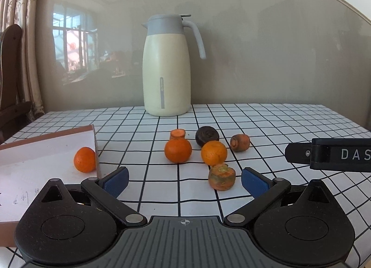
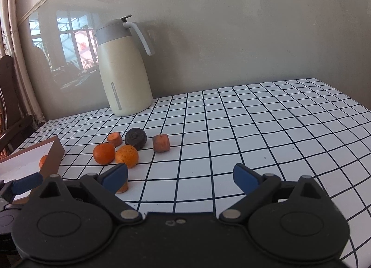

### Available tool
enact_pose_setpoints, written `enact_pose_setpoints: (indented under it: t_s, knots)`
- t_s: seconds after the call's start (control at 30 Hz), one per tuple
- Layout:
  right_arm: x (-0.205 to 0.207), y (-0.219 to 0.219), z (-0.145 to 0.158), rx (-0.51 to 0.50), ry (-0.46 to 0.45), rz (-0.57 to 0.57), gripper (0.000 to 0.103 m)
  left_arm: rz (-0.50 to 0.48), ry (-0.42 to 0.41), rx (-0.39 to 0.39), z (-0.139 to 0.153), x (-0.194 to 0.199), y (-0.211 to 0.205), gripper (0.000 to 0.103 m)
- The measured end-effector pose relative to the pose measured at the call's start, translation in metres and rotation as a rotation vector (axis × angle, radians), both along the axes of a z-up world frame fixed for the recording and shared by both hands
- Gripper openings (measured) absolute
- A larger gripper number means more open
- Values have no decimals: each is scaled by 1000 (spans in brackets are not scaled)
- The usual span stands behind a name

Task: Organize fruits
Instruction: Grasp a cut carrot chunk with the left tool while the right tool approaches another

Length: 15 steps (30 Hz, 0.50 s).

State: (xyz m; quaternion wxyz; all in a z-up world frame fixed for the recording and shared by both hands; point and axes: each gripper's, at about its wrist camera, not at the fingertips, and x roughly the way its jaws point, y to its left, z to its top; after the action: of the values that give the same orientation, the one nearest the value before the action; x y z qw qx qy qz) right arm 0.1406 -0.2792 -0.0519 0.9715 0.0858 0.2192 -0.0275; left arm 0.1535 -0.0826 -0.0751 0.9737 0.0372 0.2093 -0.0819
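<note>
A grid-checked cloth (image 1: 266, 119) covered the table before a glossy grey wall. Round oranges (image 1: 178, 150) and stubby carrot chunks (image 1: 222, 177) lay loose; one orange (image 1: 84, 159) sat in the tray (image 1: 34, 152). Both grippers (image 1: 184, 181) (image 2: 180, 178) gaped empty.

At the right edge of the left wrist view, white capital letters "DAS" stand on the black body of the right gripper (image 1: 340, 154), cut off by the frame. At the lower left, faint handwritten marks show on the white inside of the box (image 1: 34, 163), too small to read. The grey strip down the front of the thermos jug (image 1: 165, 70) carries print that cannot be read.
</note>
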Motion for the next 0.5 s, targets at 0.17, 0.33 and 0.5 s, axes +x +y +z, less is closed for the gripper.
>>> enact_pose_setpoints:
  t_s: [0.17,0.33,0.5]
  knots:
    - [3,-9,-1,7,-2,-8,86,-16,48,-9,-10,13,-16,86]
    - [14,-18,-4,11,9,-1,79,-37,69,-7,-14,24,-30,73]
    - [27,-25,-5,38,30,28,73,-52,98,-6,-16,35,-40,63]
